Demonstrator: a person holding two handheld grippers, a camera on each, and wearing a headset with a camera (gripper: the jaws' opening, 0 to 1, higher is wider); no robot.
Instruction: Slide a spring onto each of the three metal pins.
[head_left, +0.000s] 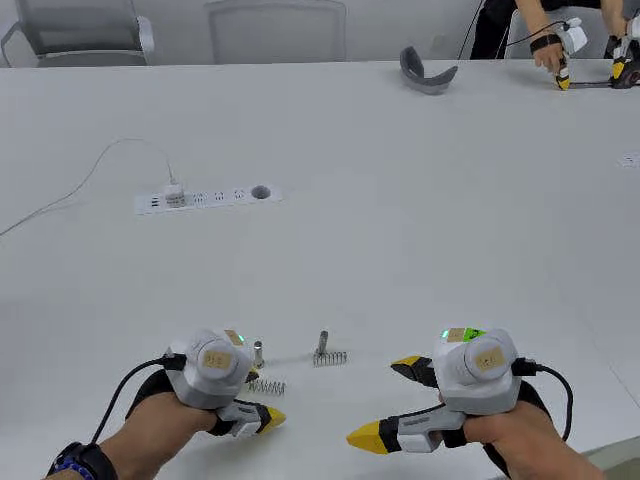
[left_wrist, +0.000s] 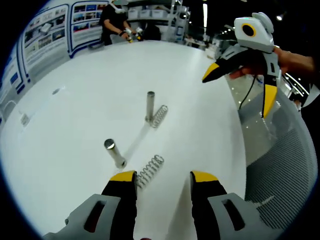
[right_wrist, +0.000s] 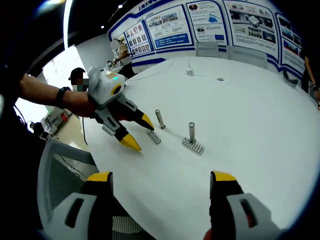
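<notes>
Spring (head_left: 329, 358) by upright pin (head_left: 322, 343); L tongs (left_wrist: 163, 176), R tongs (right_wrist: 161, 176) spread, empty.

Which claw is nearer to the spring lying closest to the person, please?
Left. The left claw sits open right at the spring; the right claw hangs farther off to the right, past the second spring.

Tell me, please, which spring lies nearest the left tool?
The spring at the tips of the left tool; the other spring lies farther off, beside the far pin.
</notes>
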